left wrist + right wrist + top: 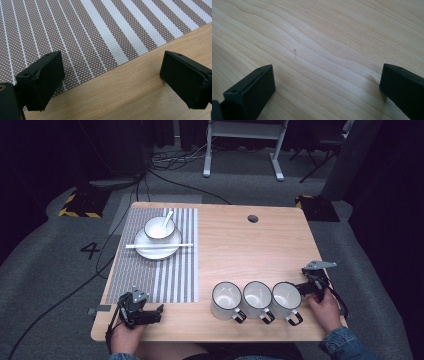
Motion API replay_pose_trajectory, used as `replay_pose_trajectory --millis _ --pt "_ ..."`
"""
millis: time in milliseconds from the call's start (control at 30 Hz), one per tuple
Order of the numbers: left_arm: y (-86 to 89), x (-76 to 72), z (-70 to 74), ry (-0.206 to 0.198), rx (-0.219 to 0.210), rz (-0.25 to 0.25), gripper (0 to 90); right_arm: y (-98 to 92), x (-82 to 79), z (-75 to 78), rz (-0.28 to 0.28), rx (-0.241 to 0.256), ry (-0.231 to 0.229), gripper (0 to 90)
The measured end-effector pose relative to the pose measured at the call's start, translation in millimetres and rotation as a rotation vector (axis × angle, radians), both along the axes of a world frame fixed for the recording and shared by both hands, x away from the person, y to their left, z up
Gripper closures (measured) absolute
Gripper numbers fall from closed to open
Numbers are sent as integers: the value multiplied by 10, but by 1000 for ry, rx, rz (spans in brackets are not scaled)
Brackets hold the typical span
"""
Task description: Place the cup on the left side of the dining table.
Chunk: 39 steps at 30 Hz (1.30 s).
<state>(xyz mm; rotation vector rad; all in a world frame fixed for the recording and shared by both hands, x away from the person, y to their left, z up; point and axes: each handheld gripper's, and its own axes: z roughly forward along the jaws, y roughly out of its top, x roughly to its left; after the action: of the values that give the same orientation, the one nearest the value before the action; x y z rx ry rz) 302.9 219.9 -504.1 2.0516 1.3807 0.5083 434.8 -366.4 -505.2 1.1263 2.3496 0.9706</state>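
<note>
Three white mugs with dark rims stand in a row near the table's front right: left mug point(225, 300), middle mug point(256, 297), right mug point(286, 299). My right gripper point(307, 284) is just right of the right mug, held in a hand. In the right gripper view it point(324, 87) is open over bare wood. My left gripper point(158, 312) rests at the front left, by the front edge of a striped placemat point(170, 275). Its jaws point(112, 80) stand wide open and empty, over the placemat's edge point(105, 37).
At the placemat's far end a white plate point(145, 251) carries a bowl point(159, 228) with a spoon point(167, 218), and white chopsticks point(158, 246) lie across the plate. The wooden table point(250, 250) has a cable hole point(252, 218) at the back.
</note>
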Motion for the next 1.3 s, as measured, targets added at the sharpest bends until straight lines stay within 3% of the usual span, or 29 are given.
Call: replay_pose_trajectory --millis 1033,1133,1200,1300 --pt "1 0 0 1 -1 -1 56 0 0 0 0 0 0 2" --pt "13 0 2 7 -9 -18 44 0 0 0 0 0 0 2" --pt "36 1 1 4 -40 -9 47 0 0 0 0 -1 0 2" --pt "36 2 2 4 -36 -11 48 0 0 0 0 -1 0 2"
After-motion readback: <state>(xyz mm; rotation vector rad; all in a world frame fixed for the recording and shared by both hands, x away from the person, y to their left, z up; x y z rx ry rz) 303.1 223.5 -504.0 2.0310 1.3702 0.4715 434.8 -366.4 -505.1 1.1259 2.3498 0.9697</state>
